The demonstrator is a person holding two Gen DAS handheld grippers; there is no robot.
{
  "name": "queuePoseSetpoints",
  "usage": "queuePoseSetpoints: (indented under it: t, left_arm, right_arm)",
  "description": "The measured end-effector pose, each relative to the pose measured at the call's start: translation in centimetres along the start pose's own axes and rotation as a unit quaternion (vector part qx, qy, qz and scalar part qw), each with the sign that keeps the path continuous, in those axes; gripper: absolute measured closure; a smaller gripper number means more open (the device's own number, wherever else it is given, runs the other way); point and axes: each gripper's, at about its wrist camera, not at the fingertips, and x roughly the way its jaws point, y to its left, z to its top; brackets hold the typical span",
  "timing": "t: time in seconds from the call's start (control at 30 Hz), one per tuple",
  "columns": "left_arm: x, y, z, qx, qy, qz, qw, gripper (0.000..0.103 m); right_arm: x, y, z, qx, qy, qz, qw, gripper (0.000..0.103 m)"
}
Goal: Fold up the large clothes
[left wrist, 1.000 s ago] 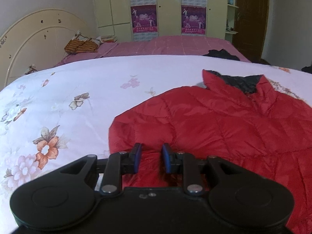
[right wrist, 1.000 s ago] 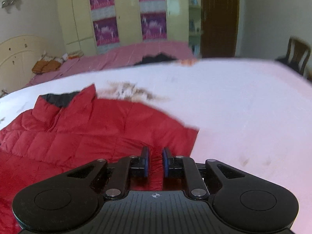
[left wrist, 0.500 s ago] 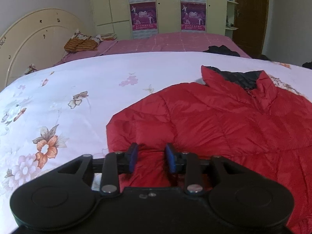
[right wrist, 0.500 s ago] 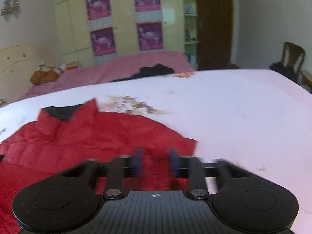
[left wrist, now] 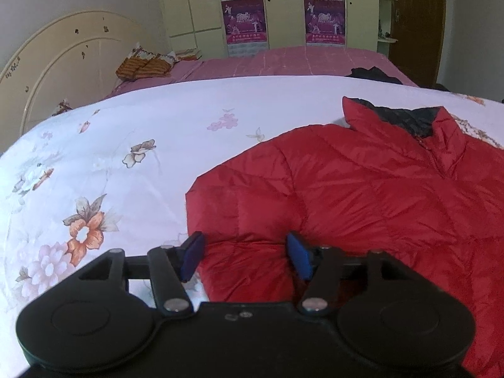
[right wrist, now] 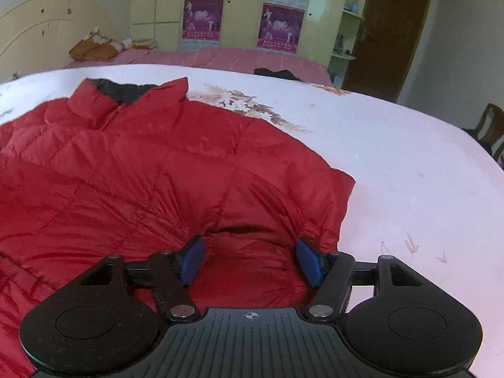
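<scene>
A red quilted puffer jacket point(left wrist: 362, 195) with a black-lined collar point(left wrist: 406, 116) lies spread on a white floral bedspread point(left wrist: 126, 157). My left gripper point(left wrist: 244, 253) is open, its blue pads on either side of the jacket's left folded edge. The jacket also shows in the right wrist view point(right wrist: 141, 170). My right gripper point(right wrist: 250, 260) is open wide over the jacket's right edge, red fabric bunched between the pads but not clamped.
A second bed with a pink cover point(left wrist: 299, 63) stands beyond, with folded orange bedding point(left wrist: 141, 66) and a dark garment point(left wrist: 373, 74). A cream headboard point(left wrist: 63, 63) is at left, wardrobes with posters point(right wrist: 280, 25) behind, a wooden chair point(right wrist: 491, 126) at right.
Both grippers have opened from nearly shut to wide open. Both have come lower and closer over the jacket's edges.
</scene>
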Motion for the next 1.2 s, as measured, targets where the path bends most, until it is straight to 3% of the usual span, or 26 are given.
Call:
queuePoseSetpoints:
  t: [0.2,0.47,0.57,0.63,0.93,1.2]
  left_arm:
    - [-0.8,0.0,0.4,-0.001,0.01,0.016,0.9998,0.04]
    - [-5.2,-0.7,0.1,-0.012,0.007,0.016,0.9998,0.04]
    - [-7.3,-1.4,-0.2,-0.011,0.001,0.012,0.9999,0.04]
    - [-8.8,-2.0,-0.5,-0.013,-0.004,0.007,0.9999,0.038]
    - [-14.8,-2.5,-3.8,-0.019,-0.006,-0.011,0.9997,0.03]
    - [-18.3,-1.3,-8.1,-0.018,0.009,-0.025,0.9995,0.027]
  right_arm:
    - [0.4,0.1,0.0,-0.013,0.01,0.006,1.0,0.04]
    - [-0.8,-0.6,0.9,-0.034,0.034,0.025,0.999,0.037]
    - [-2.7,-1.0,1.3,-0.025,0.013,0.016,0.999,0.037]
    - [-4.2,-1.5,1.1,-0.012,-0.004,0.035,0.999,0.037]
    - [-9.2,-1.6,-1.7,-0.009,-0.009,0.121,0.993,0.037]
    - [-13.4,-1.2,-5.5,0.015,-0.003,0.135,0.991,0.037]
